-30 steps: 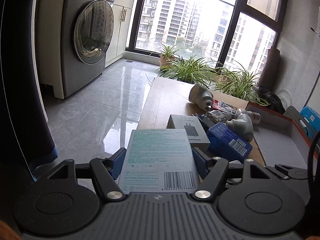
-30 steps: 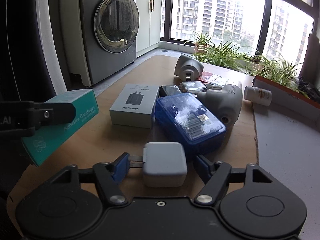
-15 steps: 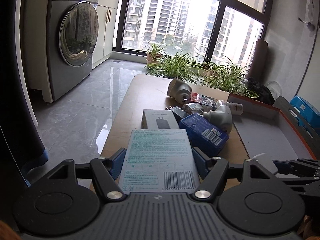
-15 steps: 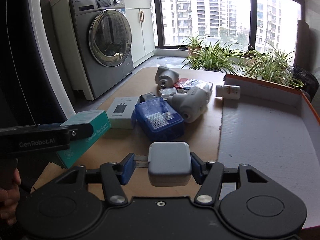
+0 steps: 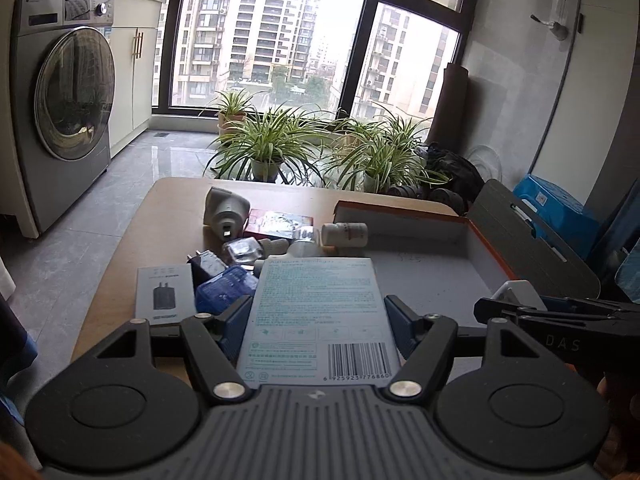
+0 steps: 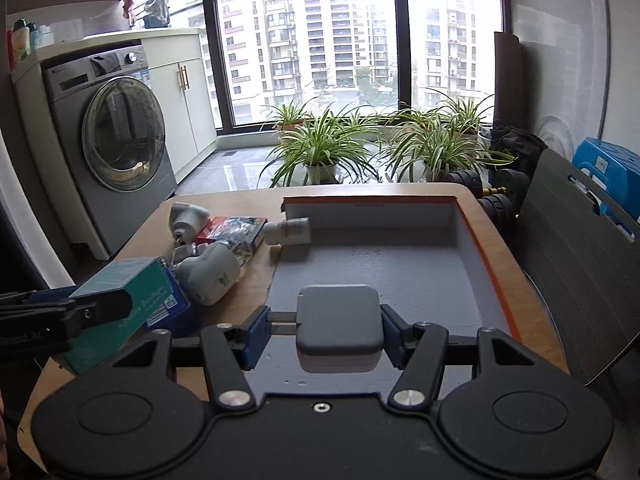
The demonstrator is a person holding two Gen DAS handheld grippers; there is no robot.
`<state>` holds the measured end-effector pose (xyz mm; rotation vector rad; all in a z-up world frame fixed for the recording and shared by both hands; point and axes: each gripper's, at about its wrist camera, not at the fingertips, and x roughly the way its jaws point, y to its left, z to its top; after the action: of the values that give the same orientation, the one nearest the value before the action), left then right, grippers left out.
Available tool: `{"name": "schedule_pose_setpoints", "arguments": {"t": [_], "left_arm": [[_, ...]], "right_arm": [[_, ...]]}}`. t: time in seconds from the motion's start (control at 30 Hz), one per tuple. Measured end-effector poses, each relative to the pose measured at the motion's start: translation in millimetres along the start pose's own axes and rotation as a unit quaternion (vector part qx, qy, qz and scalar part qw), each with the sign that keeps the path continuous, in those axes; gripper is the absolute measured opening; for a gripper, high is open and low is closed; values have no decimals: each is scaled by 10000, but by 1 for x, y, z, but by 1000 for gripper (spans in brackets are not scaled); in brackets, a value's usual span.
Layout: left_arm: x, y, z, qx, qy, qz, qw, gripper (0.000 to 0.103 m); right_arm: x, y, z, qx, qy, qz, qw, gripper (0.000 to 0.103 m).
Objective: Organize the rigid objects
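i'm holding the left gripper (image 5: pixel 318 326) with its blue-padded fingers (image 5: pixel 234 326) spread fairly wide and pressing both long edges of the bandage box (image 5: pixel 318 320), a flat teal and white carton with its barcode facing the camera. the box is sitting level between the pads, above the near edge of the table (image 5: pixel 168 208) and overlapping the left edge of the grey tray (image 5: pixel 436 268) from this view. in the right wrist view the same box (image 6: pixel 128 300) is showing its teal side with "adhesive bandages" printed on it, pinched by the left gripper (image 6: pixel 80 316) at the left edge of the frame.

i'm keeping the right gripper (image 6: pixel 324 330) at a medium opening, with its right pad pressing the side of the white charger (image 6: pixel 338 326) and its left pad (image 6: pixel 256 332) meeting the charger's metal prongs, which are pointing left. the charger is hanging above the near part of the grey tray (image 6: pixel 400 276), which is lined with an orange rim.

the rest of the pile is lying on the table left of the tray: a blue plastic case (image 5: pixel 224 290), a grey adapter box (image 5: pixel 164 294), a black plug (image 5: pixel 206 264), a white handheld device (image 6: pixel 208 272), a grey cone-shaped gadget (image 5: pixel 224 212), a red packet (image 5: pixel 280 222) and a small white bottle (image 6: pixel 290 232) lying on its side, touching the tray's far left corner.
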<state>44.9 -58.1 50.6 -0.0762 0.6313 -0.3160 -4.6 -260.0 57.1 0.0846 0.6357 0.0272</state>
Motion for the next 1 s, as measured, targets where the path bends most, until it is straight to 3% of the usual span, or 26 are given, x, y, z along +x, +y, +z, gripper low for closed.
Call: {"name": "schedule_pose_setpoints", "arguments": {"t": [0.43, 1.0], "left_arm": [[45, -55, 24, 142, 81, -186, 9997, 72], [72, -82, 38, 328, 183, -124, 9992, 72]], "right_arm": [[5, -52, 22, 266, -47, -183, 9995, 69], [27, -71, 33, 410, -3, -111, 9991, 69]]}}
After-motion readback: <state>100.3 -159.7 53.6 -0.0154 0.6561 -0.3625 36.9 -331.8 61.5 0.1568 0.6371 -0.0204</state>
